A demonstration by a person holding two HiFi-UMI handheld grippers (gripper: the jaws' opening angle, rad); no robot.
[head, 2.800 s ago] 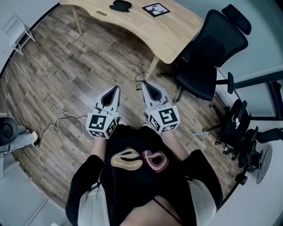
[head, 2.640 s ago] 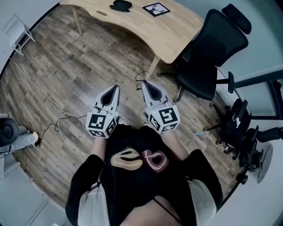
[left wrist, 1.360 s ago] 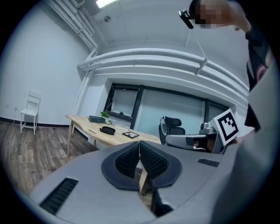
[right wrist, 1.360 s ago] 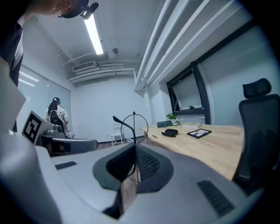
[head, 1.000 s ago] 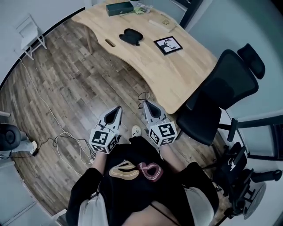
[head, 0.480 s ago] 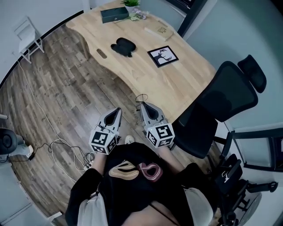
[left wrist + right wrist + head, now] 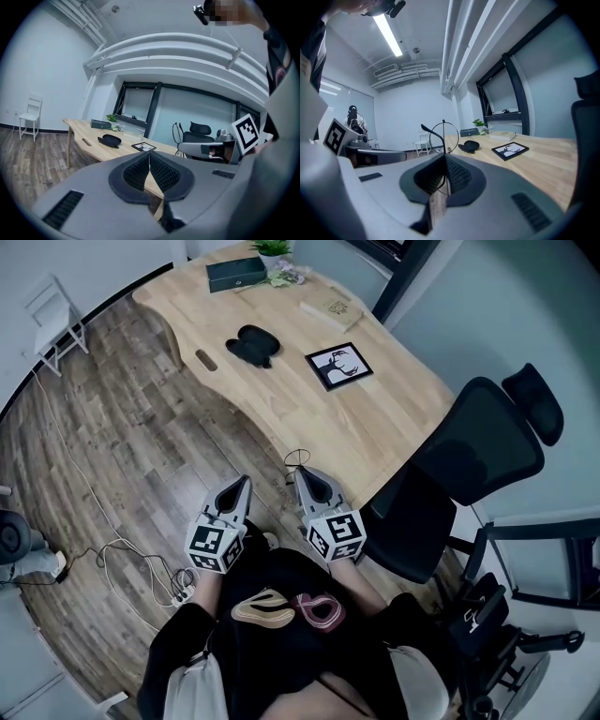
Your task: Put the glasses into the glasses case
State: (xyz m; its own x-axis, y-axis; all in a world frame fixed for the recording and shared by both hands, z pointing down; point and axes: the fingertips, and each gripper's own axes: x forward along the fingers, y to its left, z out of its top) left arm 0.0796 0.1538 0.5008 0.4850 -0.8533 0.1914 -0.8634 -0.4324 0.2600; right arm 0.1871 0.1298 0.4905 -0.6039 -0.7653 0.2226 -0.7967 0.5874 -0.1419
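Right gripper (image 7: 444,158) has its fingers clamped on the glasses (image 7: 443,133), and a thin round wire lens pokes up past the tips. Left gripper (image 7: 149,155) has its fingers pressed together, with nothing between them. The black glasses case (image 7: 249,344) lies on the bench (image 7: 375,423), well apart from both grippers, near a framed picture (image 7: 338,366).

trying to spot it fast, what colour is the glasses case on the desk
The glasses case is black, clearest in the head view.
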